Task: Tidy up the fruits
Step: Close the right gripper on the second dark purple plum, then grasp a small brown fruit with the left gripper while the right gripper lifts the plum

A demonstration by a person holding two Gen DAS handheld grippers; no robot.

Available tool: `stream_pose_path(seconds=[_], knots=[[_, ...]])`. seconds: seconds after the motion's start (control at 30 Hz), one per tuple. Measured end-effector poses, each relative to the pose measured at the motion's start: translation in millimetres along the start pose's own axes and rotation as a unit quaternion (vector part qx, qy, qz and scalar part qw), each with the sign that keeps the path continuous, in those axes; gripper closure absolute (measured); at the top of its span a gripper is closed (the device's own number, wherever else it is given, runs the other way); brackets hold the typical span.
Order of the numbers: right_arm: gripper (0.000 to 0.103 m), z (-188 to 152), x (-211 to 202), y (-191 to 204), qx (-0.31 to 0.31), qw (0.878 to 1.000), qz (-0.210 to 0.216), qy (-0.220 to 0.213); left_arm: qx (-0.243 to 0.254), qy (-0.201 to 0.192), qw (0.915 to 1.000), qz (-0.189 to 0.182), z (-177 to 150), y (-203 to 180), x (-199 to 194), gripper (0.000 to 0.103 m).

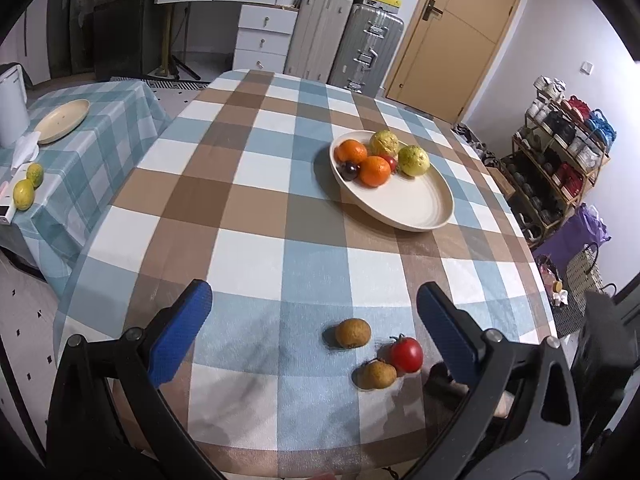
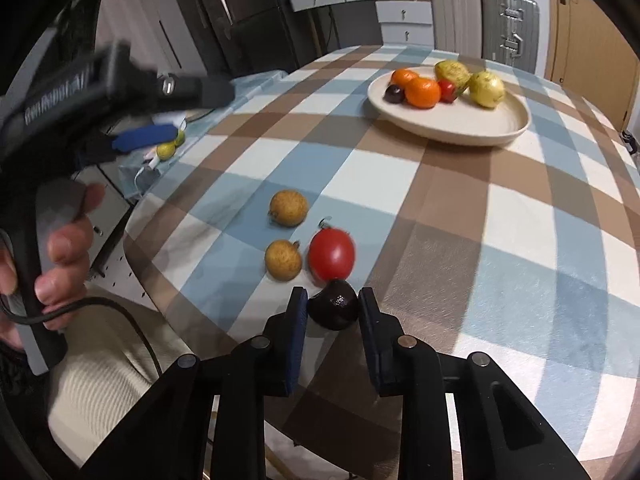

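Observation:
A cream plate (image 1: 416,204) (image 2: 480,128) on the checked table holds two oranges (image 1: 374,170), two yellow-green fruits (image 1: 414,160), a small red fruit and a dark plum (image 1: 349,170). Near the table's front edge lie two brown round fruits (image 1: 352,333) (image 2: 289,207) and a red tomato (image 1: 406,354) (image 2: 331,254). My right gripper (image 2: 333,306) is shut on a dark plum (image 2: 334,309) just behind the tomato. My left gripper (image 1: 314,328) is open and empty above the table, left of the loose fruits; it also shows in the right wrist view (image 2: 144,138).
A side table (image 1: 92,152) at the left carries an empty cream plate (image 1: 62,120), two yellow-green fruits (image 1: 28,186) and a white kettle (image 1: 12,108). Suitcases, drawers and a door stand behind. A shoe rack (image 1: 560,160) stands at the right.

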State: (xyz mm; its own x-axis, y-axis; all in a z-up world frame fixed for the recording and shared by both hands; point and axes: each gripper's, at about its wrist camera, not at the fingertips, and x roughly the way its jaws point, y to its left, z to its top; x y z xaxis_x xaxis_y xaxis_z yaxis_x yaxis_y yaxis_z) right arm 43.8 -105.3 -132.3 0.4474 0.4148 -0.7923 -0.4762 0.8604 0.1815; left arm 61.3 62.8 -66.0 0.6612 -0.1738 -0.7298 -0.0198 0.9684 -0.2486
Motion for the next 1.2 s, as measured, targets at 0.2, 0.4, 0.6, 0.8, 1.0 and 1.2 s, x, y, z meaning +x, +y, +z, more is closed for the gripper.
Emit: stream_pose_path(seconds=[0.2, 0.4, 0.6, 0.8, 1.0, 1.2], knots=[[0.077, 10, -23, -31, 0.054, 0.998, -0.011, -0.034, 0.015, 0.022, 0.9996, -0.012, -10, -6, 7, 0.001], [0.077, 20, -53, -62, 0.106, 0.991, -0.021, -0.085, 0.044, 0.064, 0.9969, -0.014, -36, -23, 21, 0.004], [0.077, 21, -66, -73, 0.124, 0.987, -0.017, -0.102, 0.076, 0.104, 0.9914, -0.023, -65, -44, 35, 0.024], [0.076, 21, -67, -69, 0.122, 0.987, -0.009, -0.105, 0.103, 0.107, 0.9887, -0.022, -70, -57, 41, 0.043], [0.076, 22, -65, -69, 0.122, 0.987, -0.008, -0.105, 0.118, 0.118, 0.9856, -0.025, -75, -63, 51, 0.063], [0.077, 21, -64, -69, 0.124, 0.987, -0.006, -0.106, 0.130, 0.114, 0.9847, -0.023, -76, -67, 52, 0.079]])
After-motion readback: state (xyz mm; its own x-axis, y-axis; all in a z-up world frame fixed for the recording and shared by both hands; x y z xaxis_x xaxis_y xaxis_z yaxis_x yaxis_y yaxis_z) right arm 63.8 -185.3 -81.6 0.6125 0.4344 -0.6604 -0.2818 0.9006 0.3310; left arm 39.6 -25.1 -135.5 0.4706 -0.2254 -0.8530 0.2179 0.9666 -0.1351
